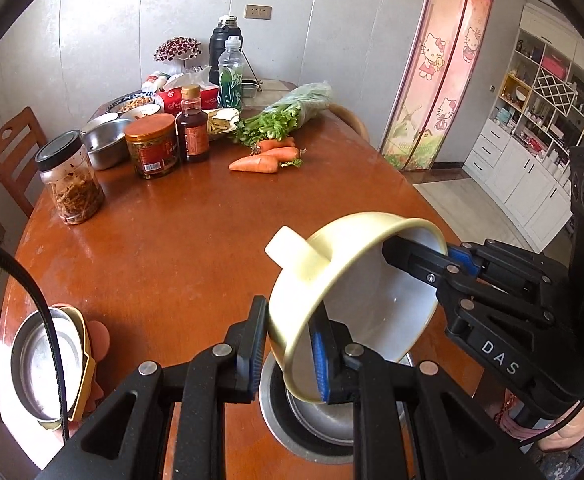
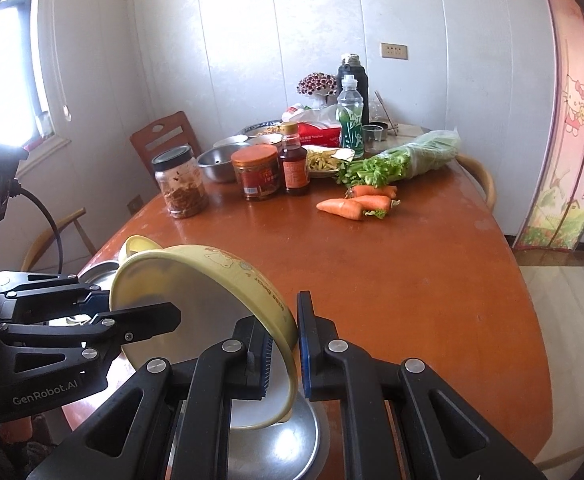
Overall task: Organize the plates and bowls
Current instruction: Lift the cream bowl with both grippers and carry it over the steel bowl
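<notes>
A pale yellow bowl (image 1: 331,264) with a side handle (image 1: 288,244) hangs tilted over the near end of the wooden table (image 1: 172,240). My left gripper (image 1: 288,312) is shut on its near rim, one pad inside and one outside. My right gripper (image 1: 431,248) comes in from the right and is shut on the opposite rim. In the right wrist view the same bowl (image 2: 232,272) is pinched by the right gripper (image 2: 286,328), with the left gripper (image 2: 140,306) clamping it from the left. A steel bowl (image 1: 311,424) (image 2: 288,440) sits right below it.
A second yellow bowl holding a steel bowl (image 1: 48,364) sits at the table's left edge. Farther back are carrots (image 1: 264,158), celery (image 1: 288,112), jars (image 1: 72,180), a sauce bottle (image 1: 192,124) and a steel basin (image 1: 106,144). A chair (image 1: 12,152) stands at the left.
</notes>
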### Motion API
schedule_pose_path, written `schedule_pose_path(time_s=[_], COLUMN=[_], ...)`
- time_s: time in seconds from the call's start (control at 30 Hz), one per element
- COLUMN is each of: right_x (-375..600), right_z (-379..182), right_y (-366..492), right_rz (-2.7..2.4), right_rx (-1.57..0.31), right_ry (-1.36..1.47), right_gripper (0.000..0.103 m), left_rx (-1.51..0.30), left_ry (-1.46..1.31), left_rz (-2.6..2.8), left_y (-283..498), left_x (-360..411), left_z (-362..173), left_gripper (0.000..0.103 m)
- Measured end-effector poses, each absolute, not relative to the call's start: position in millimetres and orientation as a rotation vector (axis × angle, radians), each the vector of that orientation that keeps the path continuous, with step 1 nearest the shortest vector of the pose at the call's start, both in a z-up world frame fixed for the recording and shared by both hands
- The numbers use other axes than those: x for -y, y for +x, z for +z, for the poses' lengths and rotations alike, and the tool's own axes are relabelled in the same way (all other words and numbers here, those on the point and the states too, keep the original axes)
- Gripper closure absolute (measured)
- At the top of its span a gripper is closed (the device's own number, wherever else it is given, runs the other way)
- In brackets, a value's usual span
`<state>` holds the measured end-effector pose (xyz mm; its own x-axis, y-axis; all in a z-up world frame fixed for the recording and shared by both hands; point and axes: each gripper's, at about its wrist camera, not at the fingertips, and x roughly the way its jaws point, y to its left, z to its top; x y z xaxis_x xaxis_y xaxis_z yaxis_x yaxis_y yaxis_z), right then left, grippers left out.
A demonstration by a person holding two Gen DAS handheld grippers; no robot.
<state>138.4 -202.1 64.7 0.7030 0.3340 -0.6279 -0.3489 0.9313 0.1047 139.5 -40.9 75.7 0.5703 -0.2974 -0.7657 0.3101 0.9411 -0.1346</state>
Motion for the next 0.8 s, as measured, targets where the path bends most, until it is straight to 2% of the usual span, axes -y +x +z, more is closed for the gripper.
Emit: schedule_pose_path(time_s=[0.8], right_x=[212], right_z=[24], right_y=[119], right_rz=[0.423], right_rx=[-0.799], right_ry=[0.03], right_gripper=[0.091], left_rx=[-0.964], left_ry=[0.072], left_rz=[-0.353], left_y=[118], left_x=[50], left_z=[50], left_gripper=[0.082])
